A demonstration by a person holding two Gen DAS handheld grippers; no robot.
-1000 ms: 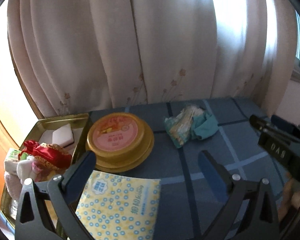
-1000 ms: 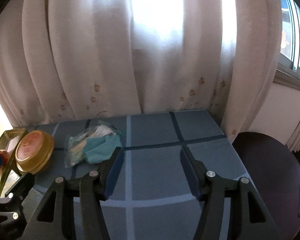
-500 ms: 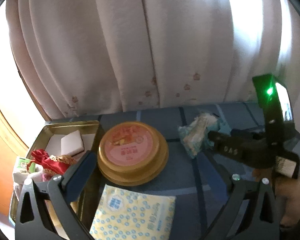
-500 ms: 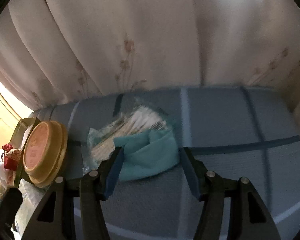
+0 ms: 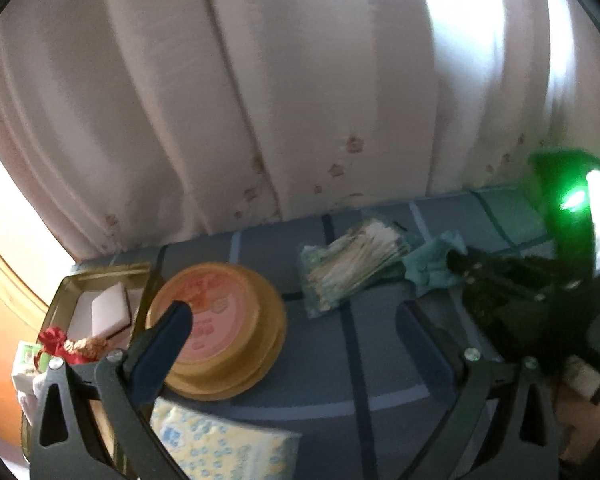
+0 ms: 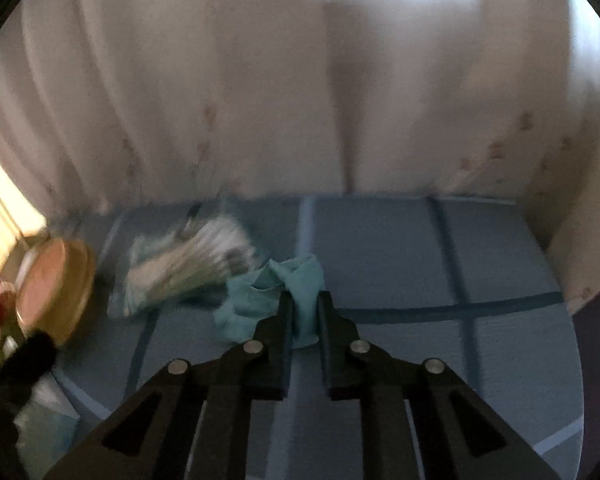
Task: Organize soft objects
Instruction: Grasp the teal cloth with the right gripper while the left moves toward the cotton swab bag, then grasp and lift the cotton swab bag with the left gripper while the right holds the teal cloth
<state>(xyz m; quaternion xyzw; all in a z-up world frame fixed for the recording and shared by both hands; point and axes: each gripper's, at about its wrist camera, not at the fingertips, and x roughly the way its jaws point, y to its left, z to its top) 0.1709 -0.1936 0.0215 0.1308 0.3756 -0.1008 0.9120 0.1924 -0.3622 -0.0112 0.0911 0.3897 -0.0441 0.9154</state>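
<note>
A crumpled teal cloth (image 6: 260,304) lies on the blue checked table, beside a clear bag of cotton swabs (image 6: 188,264). My right gripper (image 6: 303,300) is shut on the cloth, a fold pinched between its fingers. In the left wrist view the cloth (image 5: 428,266) shows at the right with the right gripper (image 5: 456,260) on it, and the swab bag (image 5: 352,264) beside it. My left gripper (image 5: 292,320) is open and empty above the table, near a round yellow tin (image 5: 220,328). A gold tray (image 5: 100,276) at the left holds a red pouch (image 5: 60,344) and a white sponge (image 5: 108,308).
A yellow dotted tissue pack (image 5: 224,448) lies at the front under my left gripper. Pale curtains hang right behind the table. The table's right edge (image 6: 572,320) drops off to a dark floor.
My right gripper has moved forward onto the teal cloth and shut on it, bunching it up. The left gripper has drifted slightly and stays open.
</note>
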